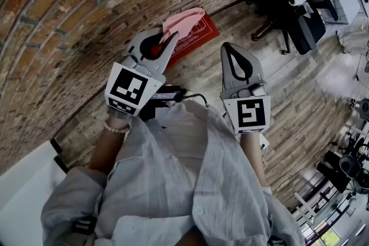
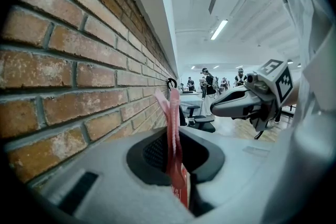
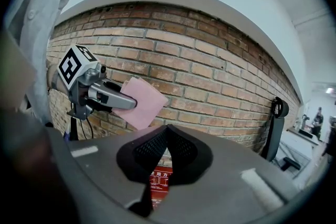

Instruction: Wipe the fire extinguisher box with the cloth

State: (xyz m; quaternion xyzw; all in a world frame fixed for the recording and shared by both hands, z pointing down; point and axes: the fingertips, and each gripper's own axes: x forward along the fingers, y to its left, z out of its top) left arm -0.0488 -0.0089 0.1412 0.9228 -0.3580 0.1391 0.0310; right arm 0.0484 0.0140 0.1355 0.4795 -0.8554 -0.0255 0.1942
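The pink cloth [image 1: 183, 23] and the left tool [image 1: 169, 41] are covering much of the red fire extinguisher box [image 1: 200, 37]; its print is appearing too small to read.

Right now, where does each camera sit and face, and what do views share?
Head view: on the person's head, looking steeply down at the brick wall, fire extinguisher box, left gripper and right gripper; shirt shows.
Left gripper view: on the left gripper, looking along the wall toward an office; jaws shut on the pink cloth.
Right gripper view: on the right gripper, facing the wall; jaws shut, empty.
Shared: all three show the cloth.
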